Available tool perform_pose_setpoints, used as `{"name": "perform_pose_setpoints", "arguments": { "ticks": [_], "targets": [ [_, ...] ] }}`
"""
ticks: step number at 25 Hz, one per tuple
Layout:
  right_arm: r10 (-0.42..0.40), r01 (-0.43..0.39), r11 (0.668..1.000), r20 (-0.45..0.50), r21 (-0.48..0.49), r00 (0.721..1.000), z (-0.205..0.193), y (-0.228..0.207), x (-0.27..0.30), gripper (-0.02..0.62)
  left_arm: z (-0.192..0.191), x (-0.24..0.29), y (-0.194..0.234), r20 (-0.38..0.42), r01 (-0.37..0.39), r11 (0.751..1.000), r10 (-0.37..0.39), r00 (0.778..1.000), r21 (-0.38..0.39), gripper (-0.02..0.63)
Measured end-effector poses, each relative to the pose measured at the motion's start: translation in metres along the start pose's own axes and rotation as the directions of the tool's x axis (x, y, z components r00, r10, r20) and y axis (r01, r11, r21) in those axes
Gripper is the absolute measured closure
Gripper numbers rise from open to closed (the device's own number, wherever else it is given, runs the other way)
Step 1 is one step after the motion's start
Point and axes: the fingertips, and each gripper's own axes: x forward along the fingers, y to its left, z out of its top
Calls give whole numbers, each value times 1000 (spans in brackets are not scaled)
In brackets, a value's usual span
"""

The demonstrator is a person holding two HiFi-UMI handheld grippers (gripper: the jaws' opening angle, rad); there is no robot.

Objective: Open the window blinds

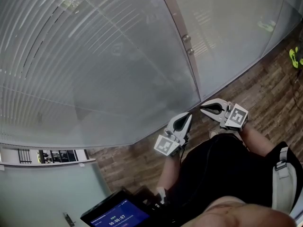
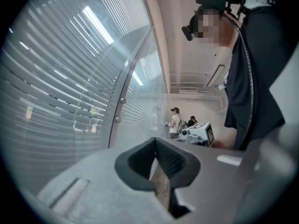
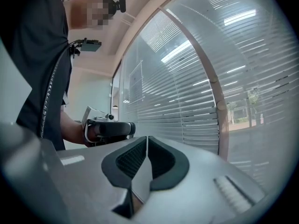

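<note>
The window blinds (image 1: 71, 56) hang behind a glass wall, their grey slats lying close together; they also show as blinds (image 2: 56, 78) and blinds (image 3: 196, 101) in the two gripper views. A slim frame post (image 1: 180, 27) with two round knobs (image 1: 188, 45) splits the glass. My left gripper (image 1: 188, 116) is held low in front of the glass, shut with nothing in it, and its pads meet at the gripper (image 2: 155, 141) tip. My right gripper (image 1: 203, 109) is beside it, a little apart, also shut and empty, pads together at the gripper (image 3: 147, 140) tip. Neither touches the glass or the blinds.
Dark wood flooring (image 1: 265, 89) runs along the foot of the glass. A screen with a running timer (image 1: 116, 214) hangs at my chest. Down the corridor stand two people (image 2: 175, 122) and a white machine (image 2: 198, 132). A green object (image 1: 296, 58) lies at the far right.
</note>
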Motion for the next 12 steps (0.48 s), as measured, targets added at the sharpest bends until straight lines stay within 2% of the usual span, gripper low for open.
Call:
{"name": "perform_pose_setpoints", "arguments": {
  "ticks": [7, 12],
  "targets": [
    [5, -5, 1000, 17, -17, 1000, 5, -27, 0, 580, -4, 18, 7, -10, -13, 1000, 13, 1000, 9, 604],
    [47, -45, 997, 37, -60, 998, -1, -38, 3, 580, -23, 33, 16, -17, -35, 999, 35, 999, 34, 604]
  ]
}}
